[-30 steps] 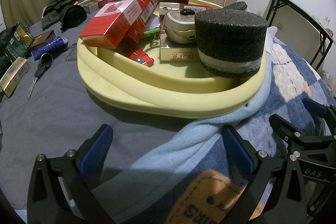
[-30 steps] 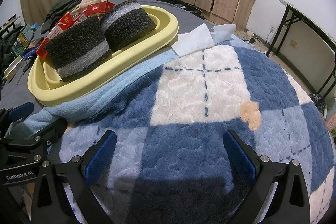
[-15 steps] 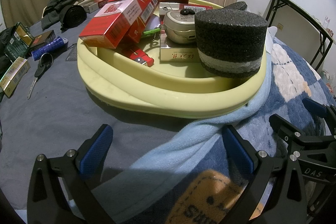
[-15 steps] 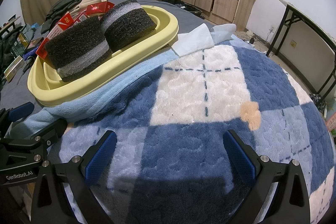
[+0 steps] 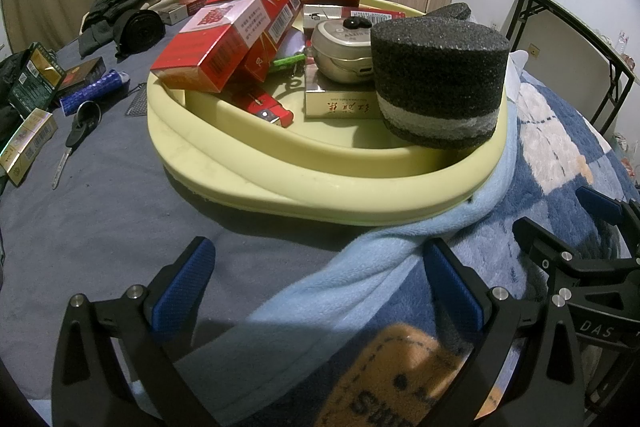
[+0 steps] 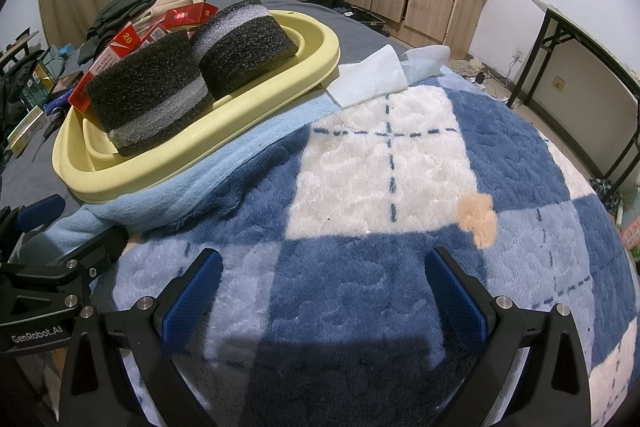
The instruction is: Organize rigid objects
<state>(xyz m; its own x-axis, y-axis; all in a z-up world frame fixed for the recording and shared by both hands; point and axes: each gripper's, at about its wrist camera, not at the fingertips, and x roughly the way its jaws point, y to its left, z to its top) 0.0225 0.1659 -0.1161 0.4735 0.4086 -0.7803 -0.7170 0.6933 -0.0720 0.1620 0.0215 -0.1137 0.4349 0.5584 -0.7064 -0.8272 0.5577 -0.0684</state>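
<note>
Yellow tray (image 5: 320, 183): centre frame, holding red boxes (image 5: 212, 43) and foam blocks (image 5: 440, 79).
My left gripper (image 5: 320, 291): open, empty.
My right gripper (image 6: 324, 291): open, empty.

Pale yellow tray (image 5: 328, 183) noted. Foam blocks (image 6: 148, 95) recorded as black with a grey band. Cartons (image 5: 212, 47) seen as red with white panels. Blanket (image 6: 400, 187) observed checked in navy, light blue and white. Bed sheet (image 5: 100, 227) logged grey.

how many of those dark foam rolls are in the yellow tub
2: the near foam roll at the yellow tub's front end, the far foam roll beside it. Others may hide behind the boxes.
</note>
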